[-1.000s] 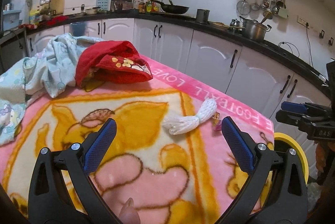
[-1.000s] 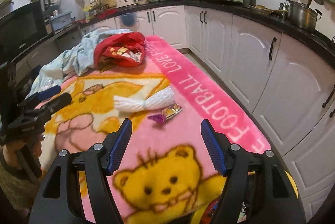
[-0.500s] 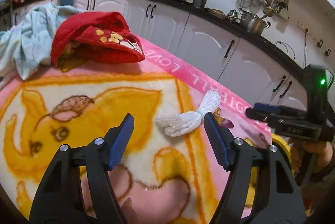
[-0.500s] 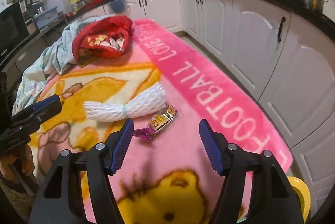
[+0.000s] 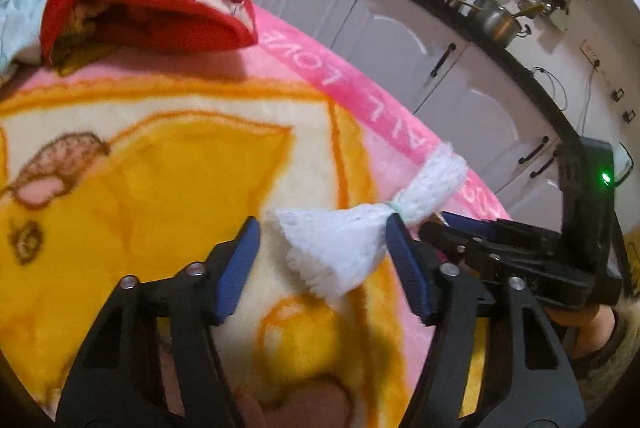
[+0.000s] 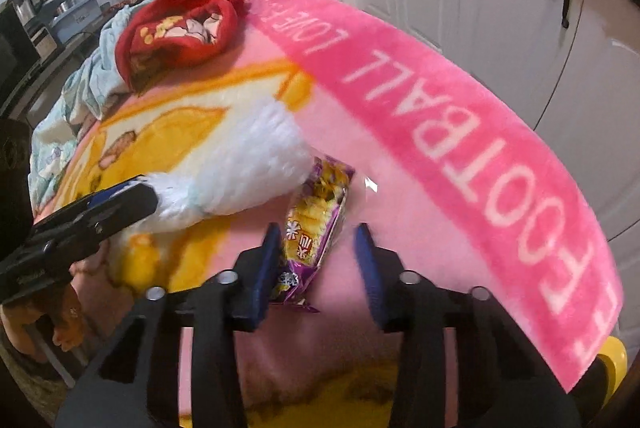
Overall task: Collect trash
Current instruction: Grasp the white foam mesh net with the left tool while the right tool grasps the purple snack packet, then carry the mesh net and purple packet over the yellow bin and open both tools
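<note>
White foam net [image 5: 340,248] between closing left gripper [image 5: 320,260] pads

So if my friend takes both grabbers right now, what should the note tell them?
Left gripper: closing around the white foam net, not squeezing it yet.
Right gripper: closing around the purple snack wrapper, not clamped yet.
Both pieces lie side by side on the pink blanket.
Done: nothing picked up.
Left: finish both grabs, lift, and bin them. A yellow rim shows past the blanket's edge, maybe the bin.
</note>
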